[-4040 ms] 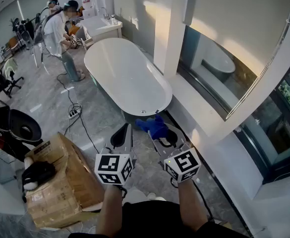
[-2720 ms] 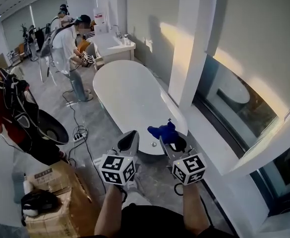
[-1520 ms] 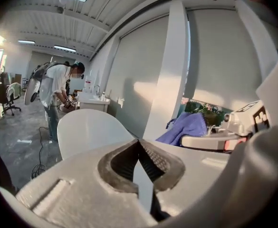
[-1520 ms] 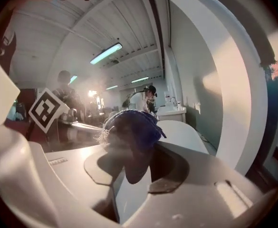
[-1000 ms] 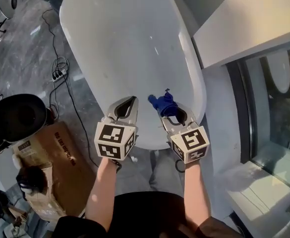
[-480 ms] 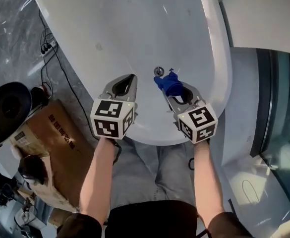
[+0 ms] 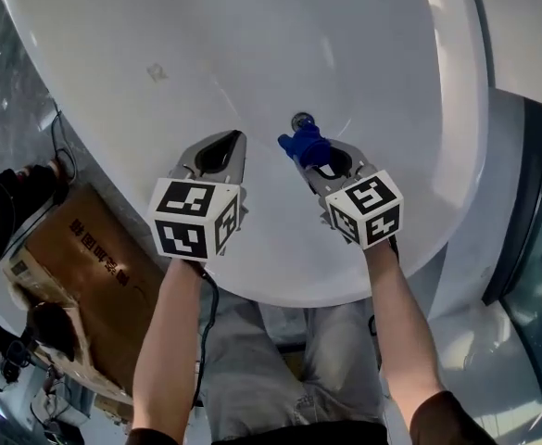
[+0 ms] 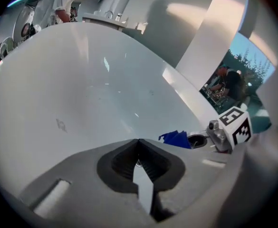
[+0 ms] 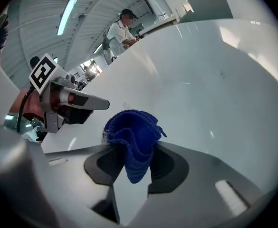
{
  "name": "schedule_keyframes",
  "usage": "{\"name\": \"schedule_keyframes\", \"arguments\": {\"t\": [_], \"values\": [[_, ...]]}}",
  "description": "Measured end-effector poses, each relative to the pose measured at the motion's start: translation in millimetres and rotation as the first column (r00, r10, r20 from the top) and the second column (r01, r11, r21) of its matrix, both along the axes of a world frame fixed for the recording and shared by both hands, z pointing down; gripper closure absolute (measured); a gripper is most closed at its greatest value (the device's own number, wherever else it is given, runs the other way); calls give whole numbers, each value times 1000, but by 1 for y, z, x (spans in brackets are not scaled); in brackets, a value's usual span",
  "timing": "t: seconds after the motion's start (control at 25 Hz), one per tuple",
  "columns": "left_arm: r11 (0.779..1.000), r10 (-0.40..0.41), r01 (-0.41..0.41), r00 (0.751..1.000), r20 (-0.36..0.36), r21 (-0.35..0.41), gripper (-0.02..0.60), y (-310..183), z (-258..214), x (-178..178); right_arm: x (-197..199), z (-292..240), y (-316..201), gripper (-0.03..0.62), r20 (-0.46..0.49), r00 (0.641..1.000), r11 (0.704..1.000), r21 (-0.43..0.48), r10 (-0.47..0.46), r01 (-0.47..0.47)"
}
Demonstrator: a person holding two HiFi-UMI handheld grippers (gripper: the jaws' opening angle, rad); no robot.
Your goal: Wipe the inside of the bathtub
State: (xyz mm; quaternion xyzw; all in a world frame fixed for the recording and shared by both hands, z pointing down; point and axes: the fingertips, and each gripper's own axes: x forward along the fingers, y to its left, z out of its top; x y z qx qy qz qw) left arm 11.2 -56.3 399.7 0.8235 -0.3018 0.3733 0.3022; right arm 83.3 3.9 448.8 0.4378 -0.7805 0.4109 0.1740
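Approach step. Right gripper fingers clamp blue cloth over bathtub, near drain. Left gripper fingers closed, empty. Next, likely: press cloth onto surface.

Left hand-held gripper closed, right hand-held gripper clamped

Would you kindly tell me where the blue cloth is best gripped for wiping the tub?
By its bunched middle fold, from the near end, as the right tongs pinch the blue cloth now: its loose bulk protrudes past the tips toward the bathtub floor.
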Motion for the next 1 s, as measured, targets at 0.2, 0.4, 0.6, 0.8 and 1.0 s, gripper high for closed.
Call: {"name": "schedule_keyframes", "arguments": {"t": [0.2, 0.4, 0.6, 0.8, 1.0], "values": [[999, 32, -32, 999, 32, 9, 577, -3, 49, -2, -20, 60, -3, 457, 4, 999, 999, -19, -45, 45], [996, 81, -82, 995, 61, 21, 577, -2, 82, 5, -30, 101, -3, 457, 9, 998, 998, -34, -59, 59], [993, 117, -120, 989, 88, 21, 577, -2, 101, 5, -42, 146, 2, 457, -6, 994, 990, -95, -106, 105], [984, 165, -170, 981, 105, 45, 577, -7, 101, 9, -54, 186, 4, 457, -31, 984, 969, -178, -178, 170], [976, 195, -205, 972, 131, 69, 577, -3, 97, 14, -59, 214, 14, 459, -28, 981, 956, -230, -195, 183]]}}
